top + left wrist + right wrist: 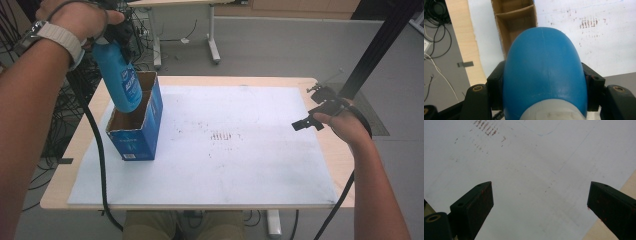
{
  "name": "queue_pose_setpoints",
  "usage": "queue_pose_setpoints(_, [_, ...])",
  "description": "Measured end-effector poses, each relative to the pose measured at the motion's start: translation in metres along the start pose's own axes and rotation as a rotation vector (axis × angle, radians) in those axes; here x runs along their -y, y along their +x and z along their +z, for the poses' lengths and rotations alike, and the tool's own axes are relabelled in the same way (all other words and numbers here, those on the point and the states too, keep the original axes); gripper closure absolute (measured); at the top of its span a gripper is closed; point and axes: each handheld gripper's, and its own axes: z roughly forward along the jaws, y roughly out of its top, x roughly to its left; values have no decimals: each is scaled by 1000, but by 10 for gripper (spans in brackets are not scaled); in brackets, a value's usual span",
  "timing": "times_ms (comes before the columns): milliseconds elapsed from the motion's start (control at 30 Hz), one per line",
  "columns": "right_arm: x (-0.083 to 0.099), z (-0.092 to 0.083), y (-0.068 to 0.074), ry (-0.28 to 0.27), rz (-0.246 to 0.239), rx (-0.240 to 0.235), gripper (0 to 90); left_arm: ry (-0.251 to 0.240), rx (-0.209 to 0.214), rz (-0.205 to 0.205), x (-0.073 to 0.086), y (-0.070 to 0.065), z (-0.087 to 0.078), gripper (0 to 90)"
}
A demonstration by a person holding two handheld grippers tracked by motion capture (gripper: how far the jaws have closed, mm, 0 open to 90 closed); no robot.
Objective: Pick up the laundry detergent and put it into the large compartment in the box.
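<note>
A blue bottle (pixel 120 75) with a white label hangs base-down over an open blue cardboard box (pixel 136 120) at the table's left. Its lower end dips just inside the box's near compartment. My left gripper (pixel 116 36) is shut on the bottle's upper part. In the left gripper view the bottle (pixel 544 72) bulges between both jaws, and the box's divided brown interior (pixel 514 22) lies beyond it. My right gripper (pixel 306 121) hovers open over the white board's right edge; in the right gripper view its gripper (pixel 540 197) stands wide with nothing between the jaws.
A white board (pixel 225 145) covers most of the wooden table (pixel 60 195); it has reddish scuff marks (pixel 222 136) in the middle. Cables hang off the left side. A black frame post (pixel 375 50) rises at the far right.
</note>
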Motion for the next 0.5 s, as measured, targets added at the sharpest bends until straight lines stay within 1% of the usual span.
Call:
queue_pose_setpoints(200, [-6, 2, 1, 1, -5, -5, 65, -10, -7, -22, 3, 6, 0, 372])
queue_pose_setpoints(300, [-6, 4, 0, -1, -9, -8, 65, -3, -13, -27, 2, 7, 1, 371])
queue_pose_setpoints(333, [-6, 5, 0, 2, -9, -9, 65, -10, -13, -29, 3, 7, 1, 371])
queue_pose_setpoints(500, [-5, 6, 0, 0, -7, -12, 65, -9, -12, -42, 1, 12, 4, 372])
